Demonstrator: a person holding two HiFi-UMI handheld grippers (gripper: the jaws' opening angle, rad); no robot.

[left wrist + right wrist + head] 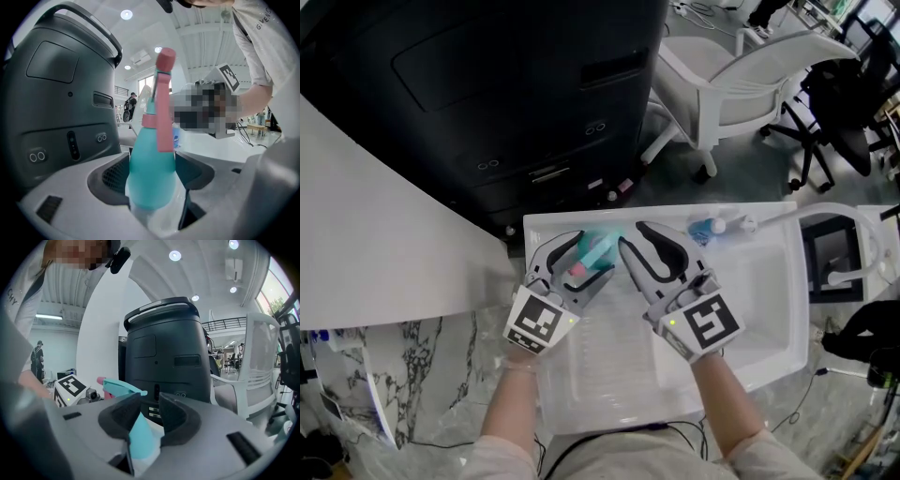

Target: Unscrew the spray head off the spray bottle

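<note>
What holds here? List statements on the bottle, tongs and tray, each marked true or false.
1. The left tongs grip the spray bottle by its teal body. True.
2. The spray head is already off. False: it sits on the bottle's neck.
3. The tray is black. False: it is white.
4. A small blue bottle lies in the tray beyond the right tongs. True.
5. The right tongs are far from the spray bottle. False: part of it is between their jaws.
</note>
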